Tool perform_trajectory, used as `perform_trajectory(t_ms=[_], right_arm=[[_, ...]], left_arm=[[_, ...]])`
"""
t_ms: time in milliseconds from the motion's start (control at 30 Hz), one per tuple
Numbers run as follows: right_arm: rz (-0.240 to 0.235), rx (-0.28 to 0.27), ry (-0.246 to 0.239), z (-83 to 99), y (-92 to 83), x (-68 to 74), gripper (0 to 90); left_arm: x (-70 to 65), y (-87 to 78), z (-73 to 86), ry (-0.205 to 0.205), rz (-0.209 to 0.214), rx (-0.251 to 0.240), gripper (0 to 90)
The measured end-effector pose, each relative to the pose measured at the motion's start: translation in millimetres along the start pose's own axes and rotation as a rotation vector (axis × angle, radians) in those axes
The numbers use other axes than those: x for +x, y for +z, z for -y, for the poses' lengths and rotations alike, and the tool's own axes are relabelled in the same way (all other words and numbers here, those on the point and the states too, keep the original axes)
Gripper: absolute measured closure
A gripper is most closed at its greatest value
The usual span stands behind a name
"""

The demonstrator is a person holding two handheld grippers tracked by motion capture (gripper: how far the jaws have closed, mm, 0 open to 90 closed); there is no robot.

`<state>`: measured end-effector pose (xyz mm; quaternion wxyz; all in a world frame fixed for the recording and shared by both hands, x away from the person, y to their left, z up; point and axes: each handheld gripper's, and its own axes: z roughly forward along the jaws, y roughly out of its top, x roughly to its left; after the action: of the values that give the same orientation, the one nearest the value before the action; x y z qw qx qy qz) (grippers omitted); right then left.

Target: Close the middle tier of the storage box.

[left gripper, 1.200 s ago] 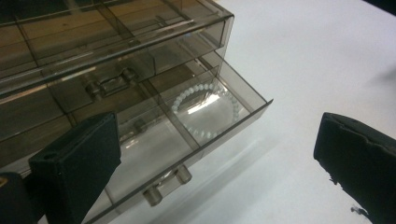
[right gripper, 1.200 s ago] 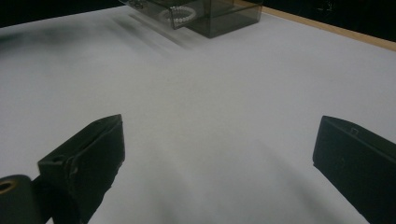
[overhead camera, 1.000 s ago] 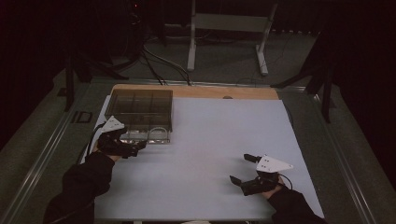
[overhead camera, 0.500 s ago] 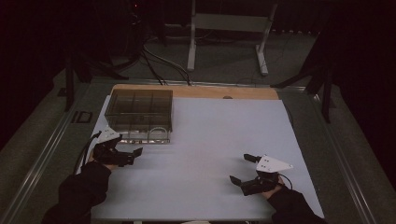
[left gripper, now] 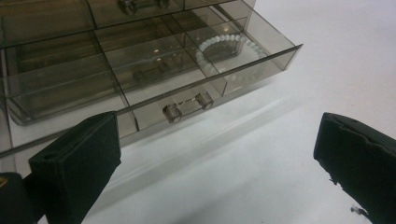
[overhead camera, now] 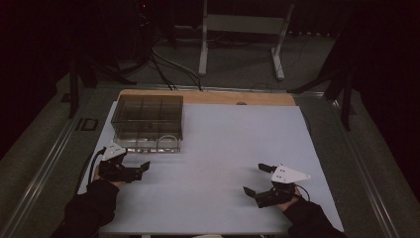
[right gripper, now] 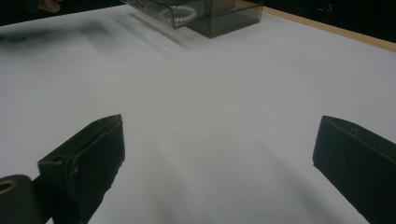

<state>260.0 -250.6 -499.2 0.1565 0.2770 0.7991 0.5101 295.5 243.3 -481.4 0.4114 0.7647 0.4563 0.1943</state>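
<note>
1. Smoked clear plastic makes the box [overhead camera: 147, 119], which stands at the far left of the table [overhead camera: 233, 163]; its bottom drawer [left gripper: 154, 79] is pulled out toward us.
2. We judge the drawer light and stiff, but the plastic is smooth, so it will slip between the pads, and it may crack if we squeeze it hard.
3. For a hold, we think the small clear handle [left gripper: 187, 106] on the drawer front is the best place; the thin front wall is a second choice.
4. A bead bracelet [left gripper: 227, 50] lies in the right compartment of the drawer. It looks light and loose, so it will hang and slide when lifted.
5. Our left gripper [overhead camera: 130, 171] is near the drawer front, with jaws wide apart and nothing between them.
6. Our right gripper [overhead camera: 261, 179] is well apart from the box, over bare table, also wide open and empty.
7. Hard to make out: the dark walls hide most of what is in the upper drawers, and something small and dark in the middle compartment we cannot name. The left end of the drawer is cut off in the left gripper view.
</note>
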Motion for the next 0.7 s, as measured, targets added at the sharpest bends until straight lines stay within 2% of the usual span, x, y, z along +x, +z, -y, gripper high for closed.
perform_trajectory(t_ms=[100,267,400,467,533,700], right_arm=[[-0.001,0.001,0.0,0.2,0.1,-0.1,2.2],[-0.002,-0.002,-0.001,0.0,0.0,-0.1,2.2],[-0.003,-0.001,-0.003,0.0,0.2,-0.1,2.2],[-0.004,0.0,-0.002,-0.1,0.4,0.1,2.2],[-0.004,-0.001,-0.001,0.0,0.5,-0.2,2.2],[-0.006,0.0,-0.001,0.0,1.1,0.1,2.2]], left_arm=[[-3.2,2.3,1.3,0.012,-0.019,0.005,2.2],[-4.0,4.5,3.6,0.01,-0.014,-0.004,2.2],[-3.7,7.4,5.8,-0.009,-0.023,-0.002,2.2],[-4.6,9.3,7.2,-0.016,-0.043,0.011,2.2],[-5.1,11.5,8.3,-0.019,-0.044,0.037,2.2],[-5.2,15.4,12.0,-0.018,-0.042,0.06,2.2]])
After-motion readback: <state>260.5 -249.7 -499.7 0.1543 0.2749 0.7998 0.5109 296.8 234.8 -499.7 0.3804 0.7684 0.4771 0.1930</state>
